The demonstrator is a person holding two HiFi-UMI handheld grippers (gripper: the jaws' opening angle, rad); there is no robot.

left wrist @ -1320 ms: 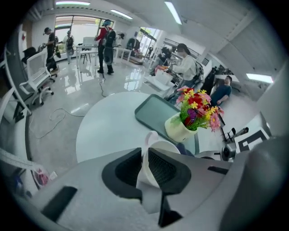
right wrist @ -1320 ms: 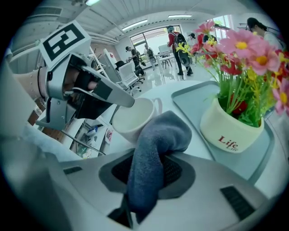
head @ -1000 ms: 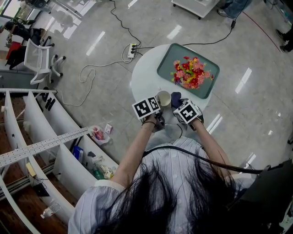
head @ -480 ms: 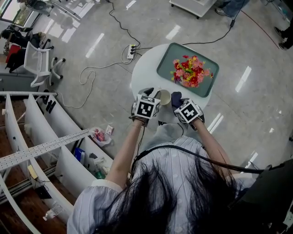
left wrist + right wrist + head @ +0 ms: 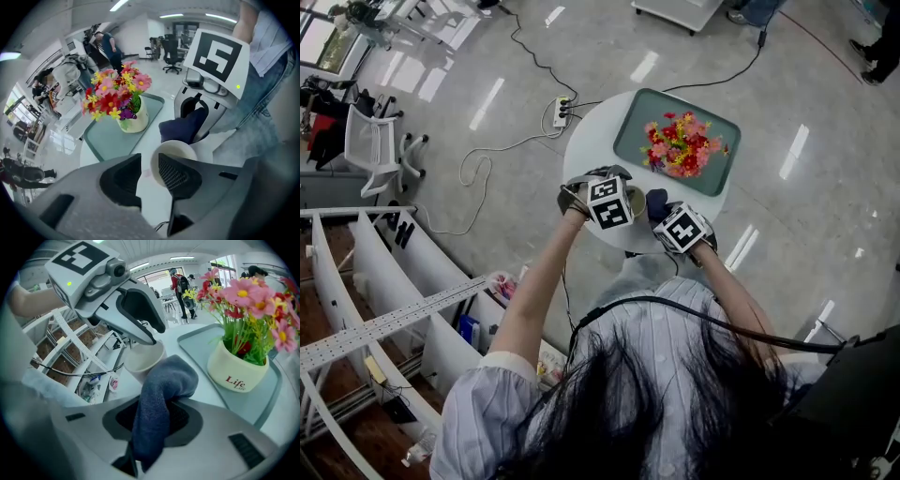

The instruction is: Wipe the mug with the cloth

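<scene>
Your left gripper (image 5: 149, 161) has its jaws apart and holds nothing. The cream mug (image 5: 179, 148) stands just beyond them, partly behind one jaw. Your right gripper (image 5: 152, 420) is clamped on the dark blue cloth (image 5: 161, 385), which bulges up beside the mug, perhaps touching it. Past the mug, a green tray (image 5: 628, 141) carries a flowerpot (image 5: 234, 366) on the round table (image 5: 586, 150).

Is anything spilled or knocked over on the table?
No, nothing stands out. The mug stands upright on the table, the flower pot sits upright in the tray, and the cloth is pinched in the right gripper, not dropped.
</scene>
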